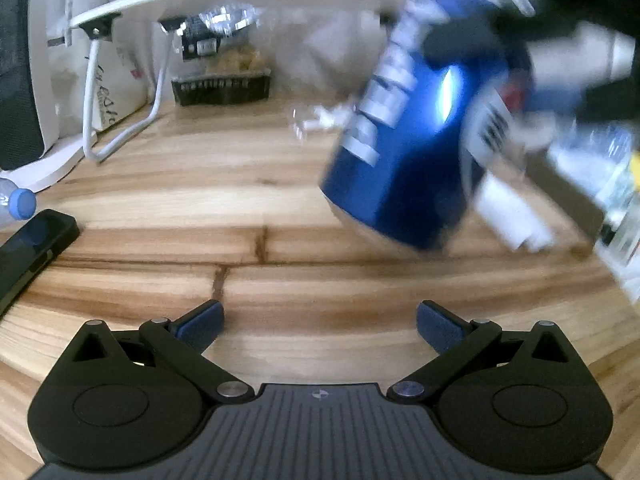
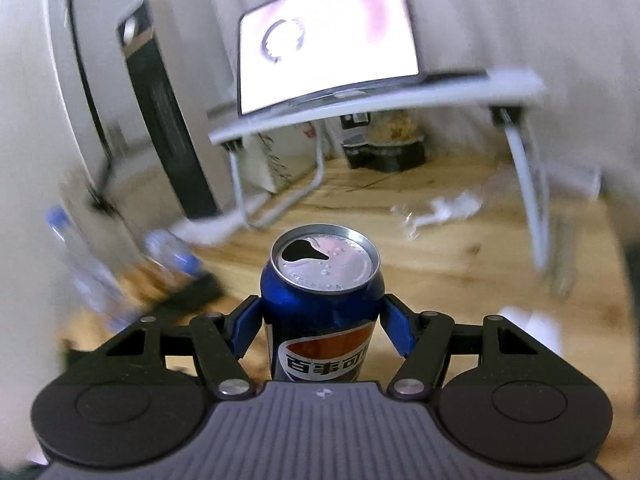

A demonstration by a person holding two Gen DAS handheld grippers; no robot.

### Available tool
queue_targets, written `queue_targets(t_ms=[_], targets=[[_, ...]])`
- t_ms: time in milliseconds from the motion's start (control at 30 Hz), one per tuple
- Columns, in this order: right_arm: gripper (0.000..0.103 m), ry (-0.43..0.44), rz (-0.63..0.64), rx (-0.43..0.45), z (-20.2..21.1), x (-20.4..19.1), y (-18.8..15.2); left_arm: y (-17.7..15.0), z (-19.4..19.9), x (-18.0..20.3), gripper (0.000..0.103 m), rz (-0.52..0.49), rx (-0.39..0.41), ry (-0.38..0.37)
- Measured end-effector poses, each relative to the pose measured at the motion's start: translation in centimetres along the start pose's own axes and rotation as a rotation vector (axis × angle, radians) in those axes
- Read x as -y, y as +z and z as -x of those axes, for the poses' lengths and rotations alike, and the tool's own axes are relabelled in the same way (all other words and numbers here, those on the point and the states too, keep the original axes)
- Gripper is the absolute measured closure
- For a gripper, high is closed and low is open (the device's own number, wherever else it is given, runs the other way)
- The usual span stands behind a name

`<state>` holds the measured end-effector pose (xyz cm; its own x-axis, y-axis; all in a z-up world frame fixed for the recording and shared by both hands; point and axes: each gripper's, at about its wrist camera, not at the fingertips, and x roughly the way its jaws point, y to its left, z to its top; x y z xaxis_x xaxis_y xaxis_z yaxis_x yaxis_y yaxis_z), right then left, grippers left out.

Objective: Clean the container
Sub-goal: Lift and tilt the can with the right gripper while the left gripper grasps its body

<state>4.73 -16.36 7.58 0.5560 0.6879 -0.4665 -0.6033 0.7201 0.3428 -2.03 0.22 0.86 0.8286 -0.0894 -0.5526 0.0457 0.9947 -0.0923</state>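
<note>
Task object: one blue soda can (image 2: 322,308), opened, with its pull-tab hole visible in the silver lid.
Can location: off the wooden tabletop (image 1: 280,208), carried in the right gripper (image 2: 322,322); in the left wrist view it appeared as a blurred blue body, tilted, in the upper right above the wood.
Right gripper state: both blue pads (image 2: 244,326) were pressed against opposite sides of the can just below its upper rim; the jaws stood at a middling width set by the can.
Left gripper state: the left gripper (image 1: 320,326) was wide apart and empty, with only bare wood between its pads.
Key relation: from the left gripper the can lay ahead, above and to the right, apart from it. The right gripper was plainly the nearer, being already on the can.
Long axis: seen from the right wrist, the can's long axis ran across the fingers, lid end up and away from the camera; seen from the left wrist, it leaned, top to the upper right.
Count, cans: one.
Count, plastic bottles with blue caps: at least two, blurred, at the left of the right wrist view.
Count, laptop stand (image 2: 360,104): one, white, bearing one laptop (image 2: 328,36).
Count, crumpled clear wrapper (image 2: 444,210): one, on the wood beyond the can.
Count, dark flat device (image 1: 30,248): one, at the left edge of the table.
Judgement: the can was probably being cleared away.
</note>
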Motion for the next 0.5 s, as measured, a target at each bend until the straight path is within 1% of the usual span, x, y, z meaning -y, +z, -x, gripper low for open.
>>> queue_targets(t_ms=[33, 67, 133, 200, 267, 333, 400, 467, 500], targets=[[0.036, 0.027, -0.039, -0.014, 0.4, 0.8, -0.1, -0.1, 0.7, -0.3, 0.000, 0.006, 0.039, -0.031], [0.036, 0.048, -0.068, -0.027, 0.7, 1.4, -0.2, -0.2, 1.1, -0.2, 0.000, -0.023, 0.055, -0.048], [0.036, 0.093, -0.120, -0.058, 1.2, 2.7, -0.2, -0.4, 1.5, 0.4, 0.000, -0.116, 0.067, -0.062], [0.036, 0.134, -0.172, -0.087, 1.4, 3.8, -0.2, -0.5, 2.1, 0.6, 0.000, -0.162, 0.088, -0.122], [0.036, 0.160, -0.220, -0.090, 1.5, 4.7, -0.2, -0.7, 2.7, 0.7, 0.000, -0.200, 0.117, -0.186], [0.036, 0.211, -0.290, -0.105, 1.3, 5.7, -0.3, -1.0, 3.5, 1.1, 0.000, -0.274, 0.151, -0.231], [0.036, 0.265, -0.351, -0.135, 1.0, 6.6, -0.5, -1.4, 4.4, 1.5, 0.000, -0.348, 0.196, -0.235], [0.036, 0.307, -0.410, -0.164, 0.7, 7.5, -1.1, -1.9, 5.2, 1.8, 0.000, -0.398, 0.255, -0.201], [0.036, 0.323, -0.438, -0.178, 0.5, 7.9, -1.4, -2.0, 5.3, 1.8, 0.000, -0.405, 0.270, -0.205]])
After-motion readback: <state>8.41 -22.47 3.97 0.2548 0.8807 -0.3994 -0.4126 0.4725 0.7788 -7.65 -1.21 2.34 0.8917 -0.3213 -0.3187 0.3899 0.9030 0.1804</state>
